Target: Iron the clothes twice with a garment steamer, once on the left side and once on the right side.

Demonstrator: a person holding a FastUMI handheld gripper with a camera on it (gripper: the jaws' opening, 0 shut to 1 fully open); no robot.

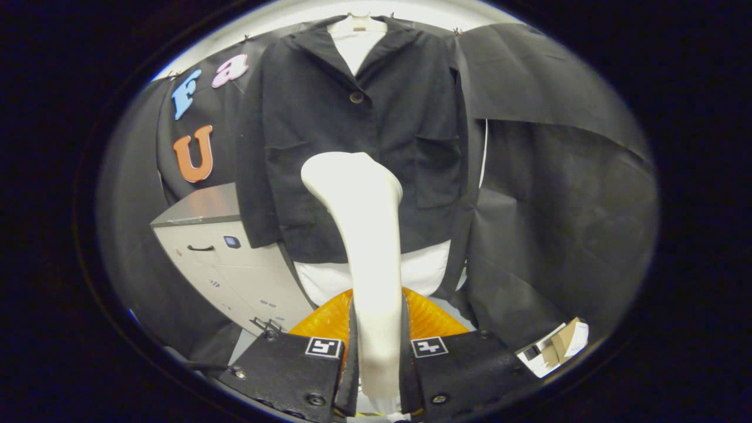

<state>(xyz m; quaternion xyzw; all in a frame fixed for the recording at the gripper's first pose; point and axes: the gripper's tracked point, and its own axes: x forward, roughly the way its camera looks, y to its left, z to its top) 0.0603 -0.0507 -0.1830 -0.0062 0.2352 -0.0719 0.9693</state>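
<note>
Gripper: gripper [379, 352], both fingers pressed against the sides of the steamer's handle, pinching it between them; a square marker tag on top of each finger.
Steamer: white garment steamer [367, 247], handle running up from between the fingers, widening into a rounded head that tilts toward the left; head lies in front of the jacket's lower middle, whether it touches the cloth cannot be told.
Orange part: ribbed orange piece [432, 317] just ahead of the fingers, either side of the handle; what it is cannot be told.
Jacket: black jacket [329, 117] hanging on a pale hanger [355, 24] beyond the steamer, front facing the gripper, one button closed at the chest, patch pockets on both sides.
Under layer: white garment [423, 273] showing at the collar opening and below the jacket's hem.
Cabinet: grey drawer cabinet [223, 264] left of the jacket, standing lower, dark handle on its upper drawer.
Backdrop: black cloth wall [558, 194] behind and to the right of the jacket.
Floor item: small cardboard box [561, 343] low on the right, beside the right finger.
</note>
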